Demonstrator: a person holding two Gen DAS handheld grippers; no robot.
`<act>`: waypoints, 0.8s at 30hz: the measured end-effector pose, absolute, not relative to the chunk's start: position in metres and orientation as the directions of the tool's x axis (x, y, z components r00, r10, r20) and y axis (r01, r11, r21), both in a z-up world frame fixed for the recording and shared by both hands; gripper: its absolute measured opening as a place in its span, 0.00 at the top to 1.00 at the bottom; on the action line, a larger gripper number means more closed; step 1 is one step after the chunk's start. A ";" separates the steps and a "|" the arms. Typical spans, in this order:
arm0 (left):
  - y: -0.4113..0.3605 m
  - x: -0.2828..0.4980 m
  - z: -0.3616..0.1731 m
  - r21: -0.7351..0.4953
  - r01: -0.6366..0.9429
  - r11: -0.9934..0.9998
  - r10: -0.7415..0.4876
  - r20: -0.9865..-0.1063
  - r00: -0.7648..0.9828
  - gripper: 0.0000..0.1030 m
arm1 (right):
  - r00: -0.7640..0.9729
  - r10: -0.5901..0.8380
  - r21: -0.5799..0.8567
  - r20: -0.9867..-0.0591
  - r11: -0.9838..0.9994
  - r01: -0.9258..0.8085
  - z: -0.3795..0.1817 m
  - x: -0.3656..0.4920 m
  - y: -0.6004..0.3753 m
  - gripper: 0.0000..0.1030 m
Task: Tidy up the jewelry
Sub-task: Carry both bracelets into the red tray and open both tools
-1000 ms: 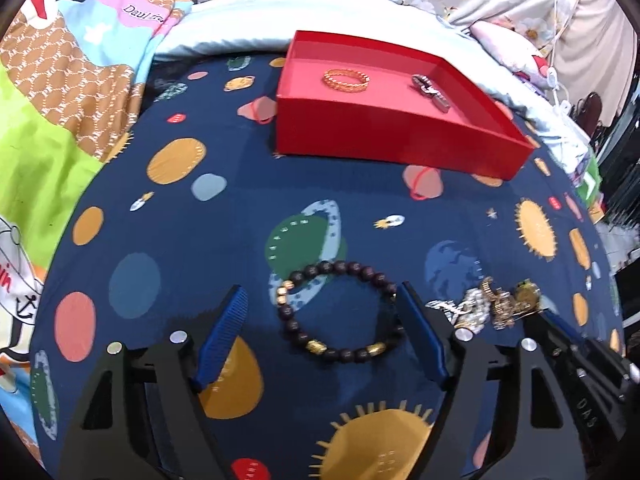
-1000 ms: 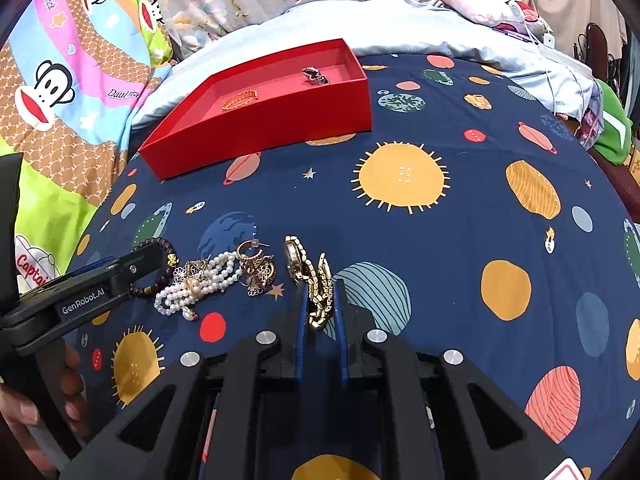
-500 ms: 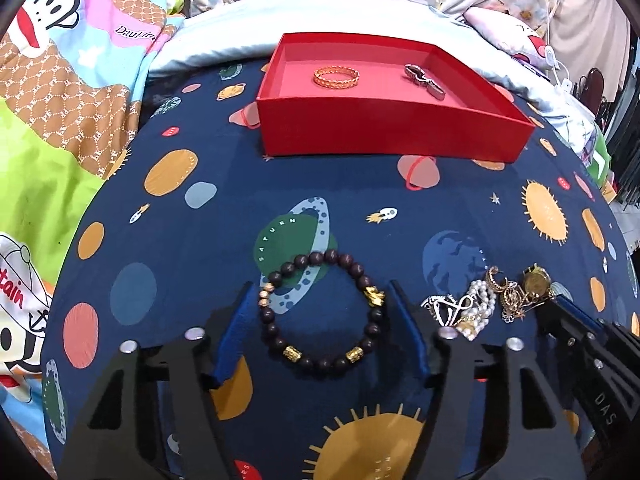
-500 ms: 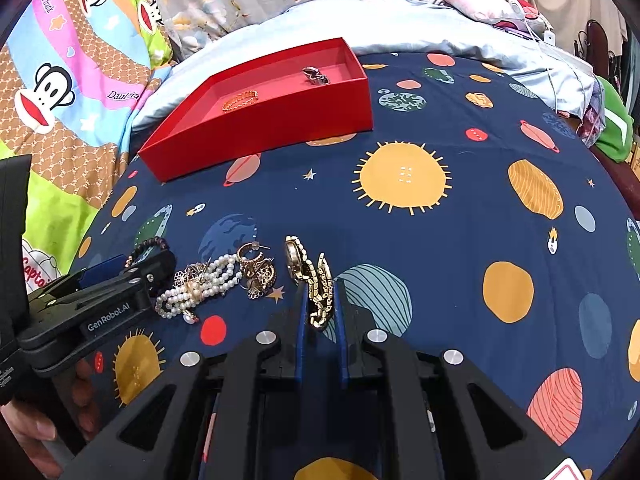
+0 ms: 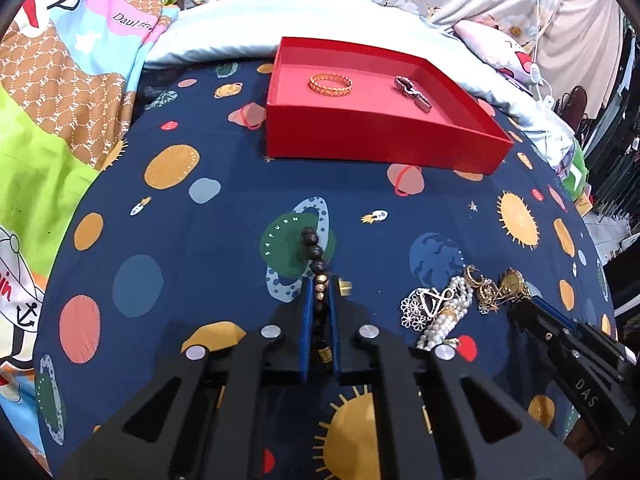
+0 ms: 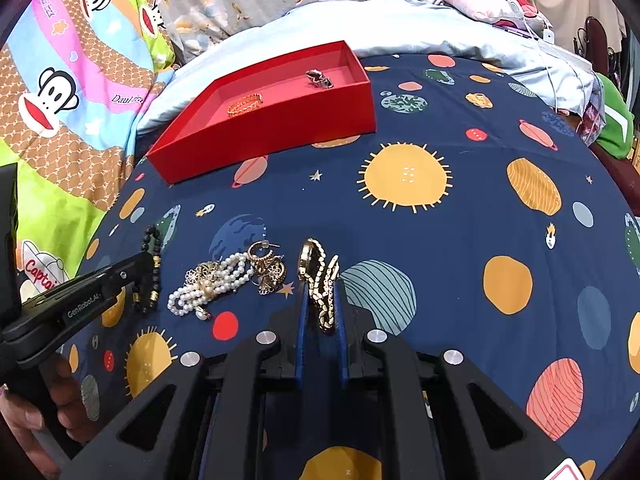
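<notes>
My left gripper (image 5: 319, 285) is shut on a dark bead bracelet (image 5: 315, 254) with gold beads, squeezed flat between the blue pads on the space-print sheet. It also shows in the right wrist view (image 6: 151, 258). My right gripper (image 6: 320, 286) is shut on a gold watch (image 6: 318, 274) with a link band. A red tray (image 5: 384, 148) at the back holds a gold bangle (image 5: 330, 84) and a silver piece (image 5: 412, 89). A pearl bracelet (image 6: 212, 286) and gold earrings (image 6: 267, 266) lie between the grippers.
The navy planet-print sheet (image 5: 180, 216) covers the bed. A cartoon monkey blanket (image 6: 60, 92) lies left, and a pale blue quilt (image 6: 440, 40) and floral pillows lie behind the tray. A hand (image 6: 44, 404) holds the left gripper.
My left gripper has closed from wide open onto the bead bracelet, flattening its loop. The right gripper has stayed shut on the gold watch, barely moving.
</notes>
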State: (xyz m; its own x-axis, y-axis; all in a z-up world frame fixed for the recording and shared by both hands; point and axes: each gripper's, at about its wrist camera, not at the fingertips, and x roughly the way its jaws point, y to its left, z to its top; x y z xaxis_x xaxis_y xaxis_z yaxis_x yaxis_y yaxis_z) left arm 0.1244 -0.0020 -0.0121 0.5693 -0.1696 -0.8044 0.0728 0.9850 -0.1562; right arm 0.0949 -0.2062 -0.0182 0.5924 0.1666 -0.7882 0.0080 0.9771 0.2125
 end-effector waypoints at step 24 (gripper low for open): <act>-0.003 0.112 0.043 -0.215 0.133 0.967 -0.250 -0.731 0.635 0.94 | 0.636 0.189 0.238 -0.748 0.971 -0.009 0.011 0.092 -0.212 0.89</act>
